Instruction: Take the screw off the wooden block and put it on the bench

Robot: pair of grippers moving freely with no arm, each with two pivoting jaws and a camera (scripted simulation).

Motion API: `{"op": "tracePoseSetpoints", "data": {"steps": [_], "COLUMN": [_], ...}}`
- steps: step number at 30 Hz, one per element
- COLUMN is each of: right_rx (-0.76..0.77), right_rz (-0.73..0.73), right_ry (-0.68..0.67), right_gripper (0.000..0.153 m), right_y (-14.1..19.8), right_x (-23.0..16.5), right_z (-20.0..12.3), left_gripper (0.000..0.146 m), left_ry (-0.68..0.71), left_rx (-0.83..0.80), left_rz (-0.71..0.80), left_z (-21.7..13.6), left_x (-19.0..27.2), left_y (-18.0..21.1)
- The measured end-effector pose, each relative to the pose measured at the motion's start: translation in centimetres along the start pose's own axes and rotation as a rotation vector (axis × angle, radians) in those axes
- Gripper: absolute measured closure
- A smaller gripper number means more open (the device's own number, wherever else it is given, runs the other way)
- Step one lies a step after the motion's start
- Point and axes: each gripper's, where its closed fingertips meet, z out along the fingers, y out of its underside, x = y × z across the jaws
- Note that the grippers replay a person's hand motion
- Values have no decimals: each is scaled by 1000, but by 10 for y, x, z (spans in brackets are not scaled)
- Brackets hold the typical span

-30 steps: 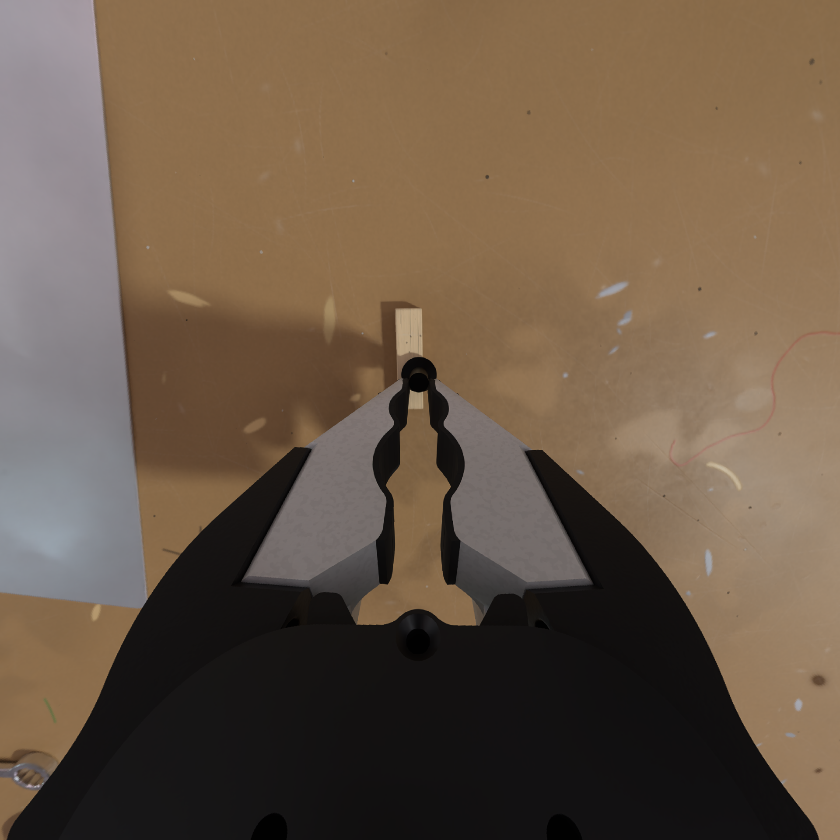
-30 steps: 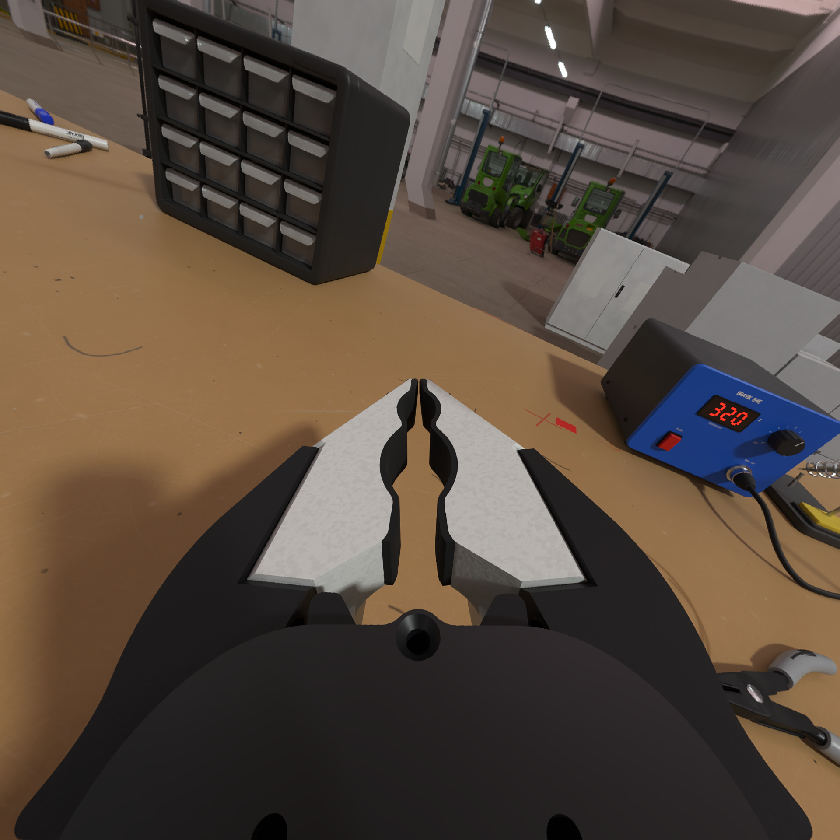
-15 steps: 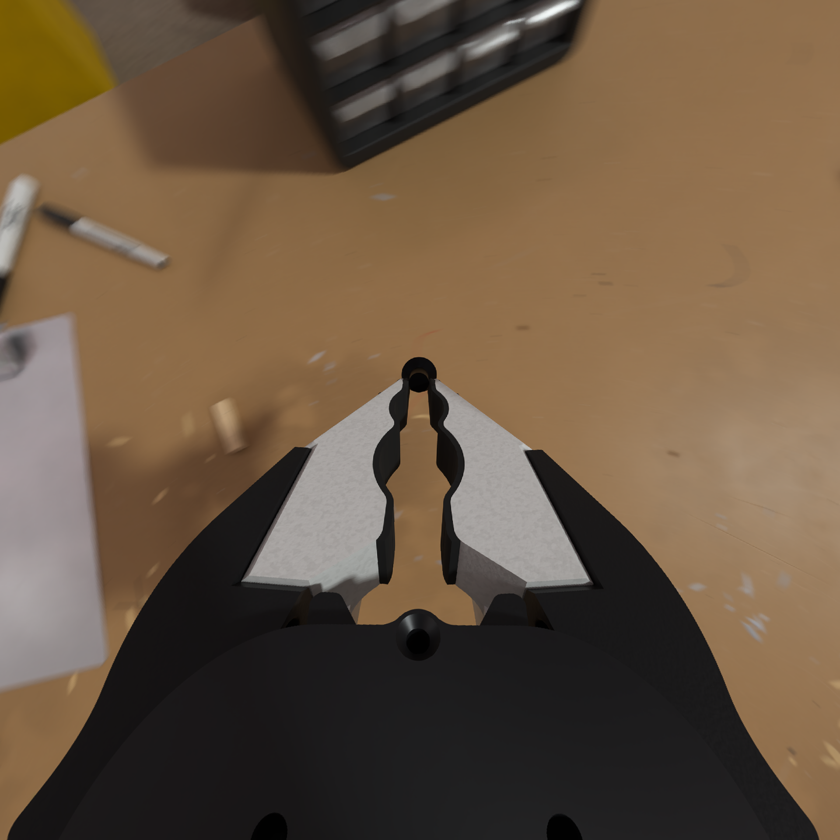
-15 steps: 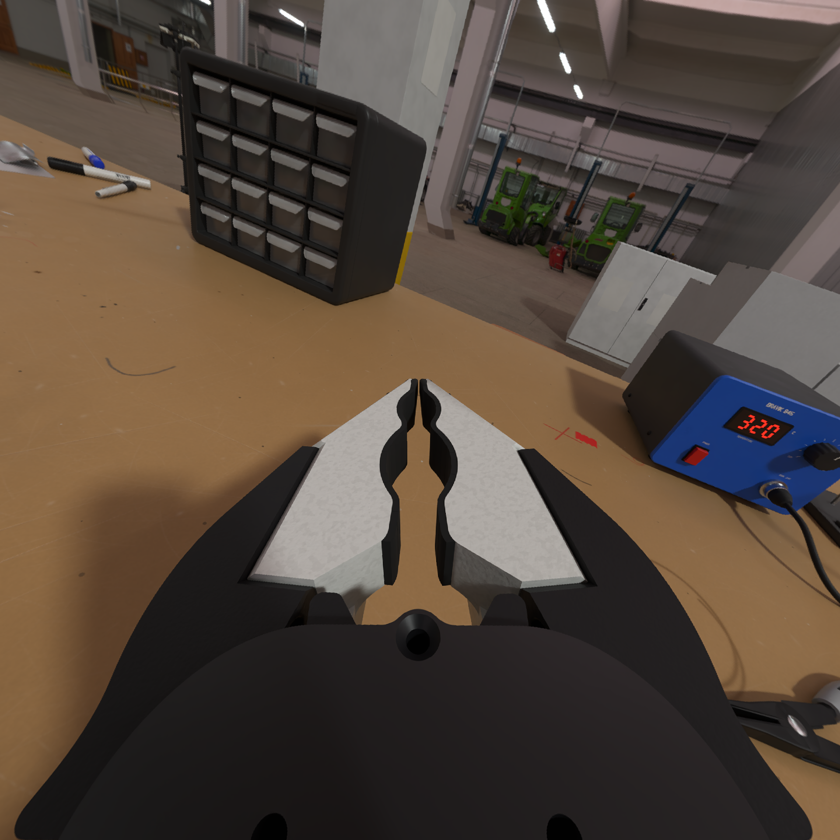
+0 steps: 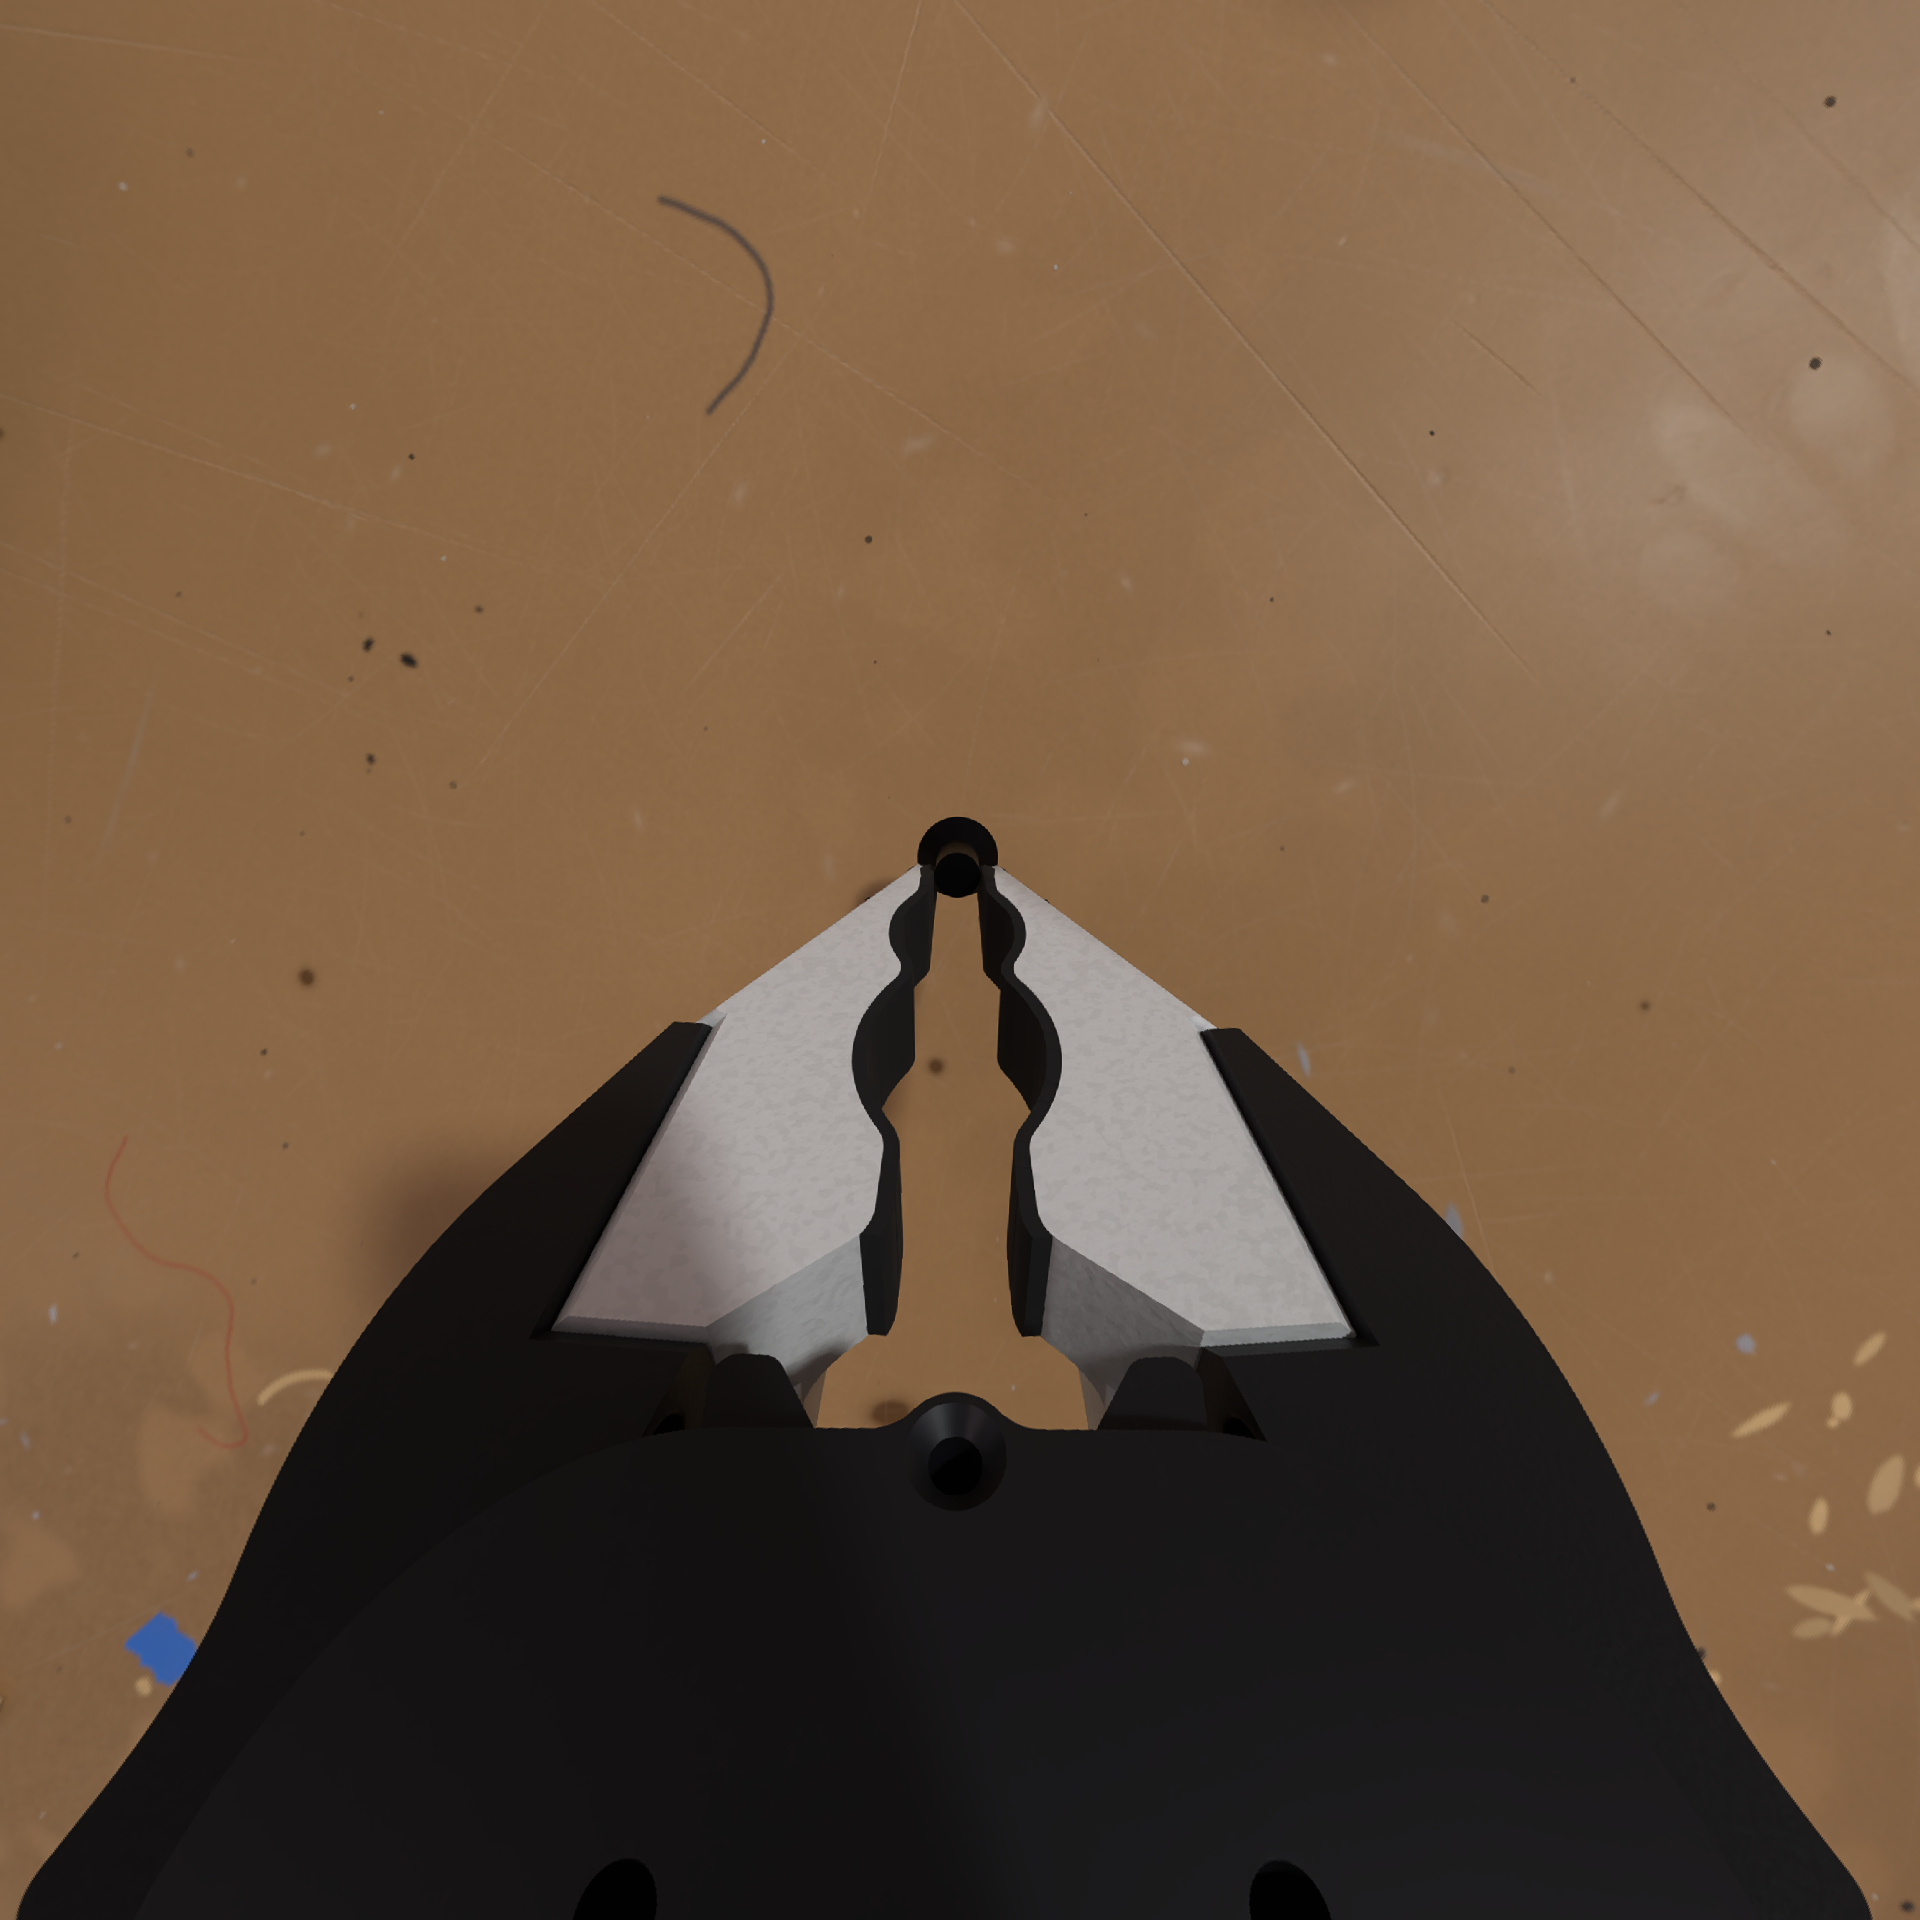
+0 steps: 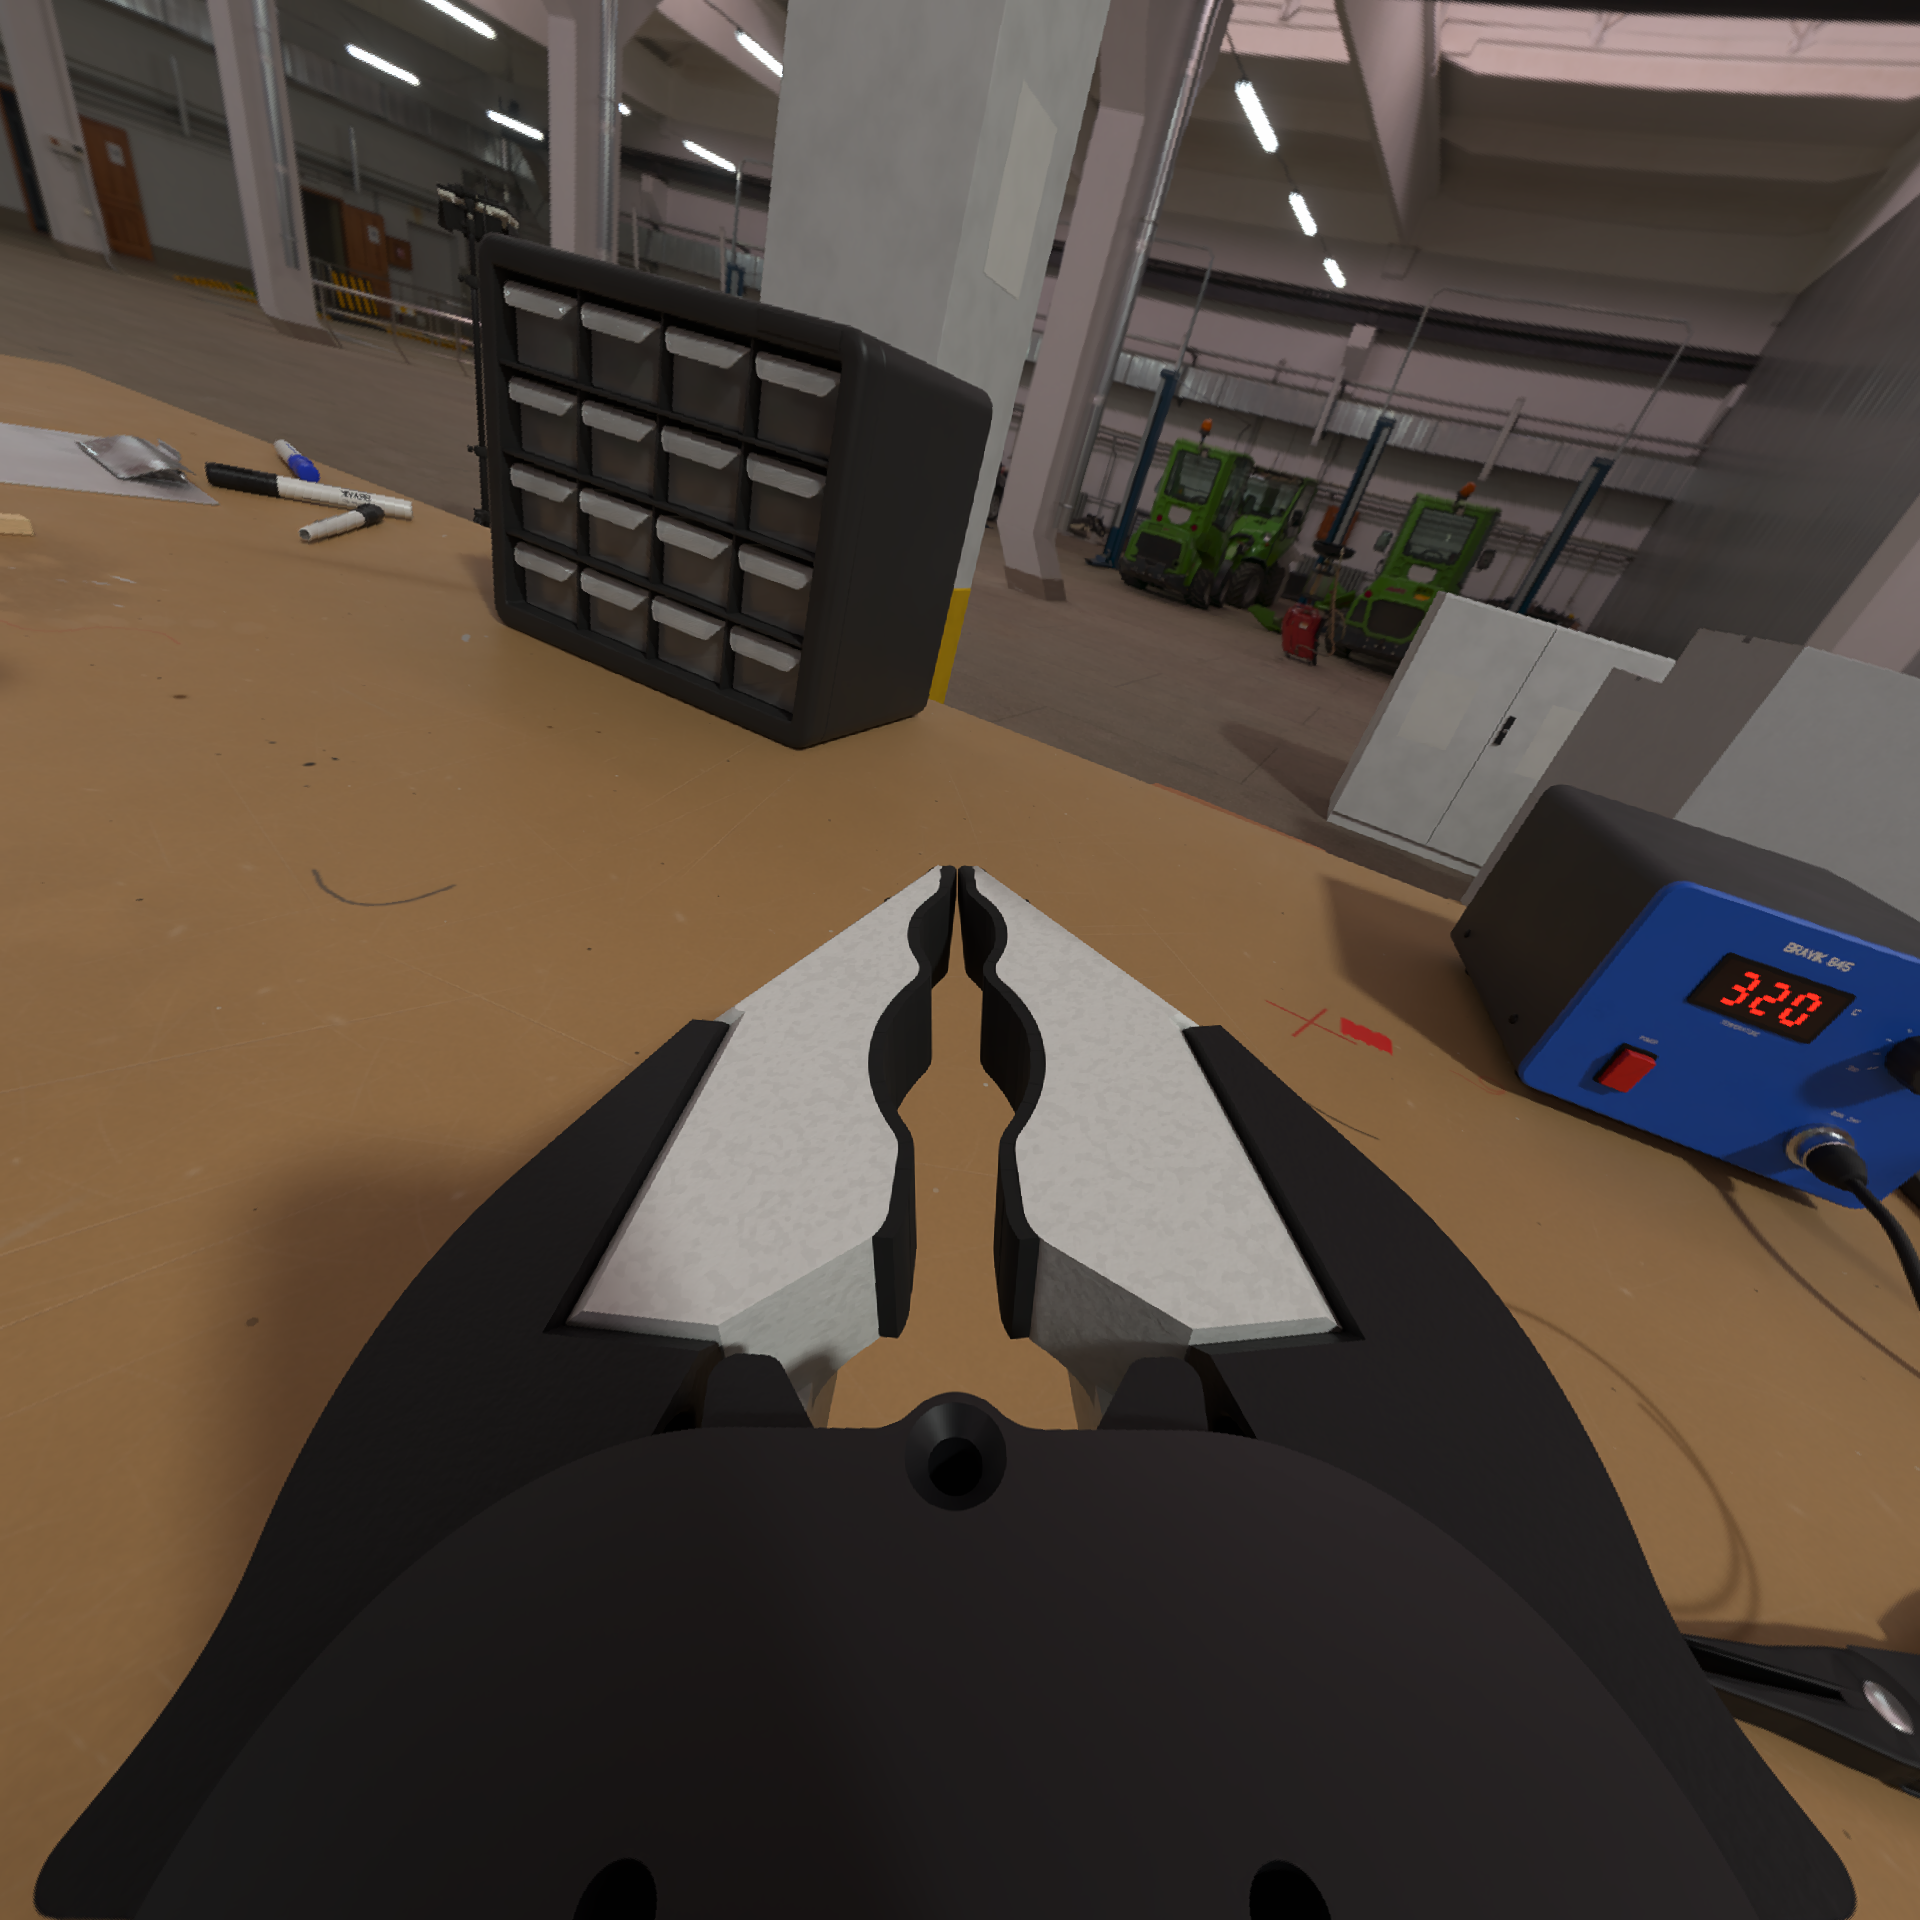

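The left gripper, black-bodied with 2 pale grey scalloped fingers, points down at the scuffed brown bench top with its tips nearly together, pinching the small black round-headed screw just behind its head; the narrow tip hold leaves the screw protruding forward, which should let it be set down with only a slight opening. The screw is therefore off the pale wooden block, which in the right wrist view lies at the far left edge of the bench, well apart. Bare surface lies under the screw, so judged ready for lowering and release. The right gripper has its tips together on nothing and points towards the black 16-drawer parts cabinet, clear of the work
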Motion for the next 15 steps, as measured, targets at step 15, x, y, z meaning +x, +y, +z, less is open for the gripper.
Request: {"op": "tracePoseSetpoints", "data": {"steps": [15], "right_rx": [-9], "right_rz": [-5], "right_ry": [16], "right_gripper": [152], "right_y": [1], "right_x": [2], "right_z": [0], "left_gripper": [105], "left_ry": [63], "left_rx": [51], "left_rz": [-101], "left_z": [-4], "left_x": [-6], "left_y": [3]}}
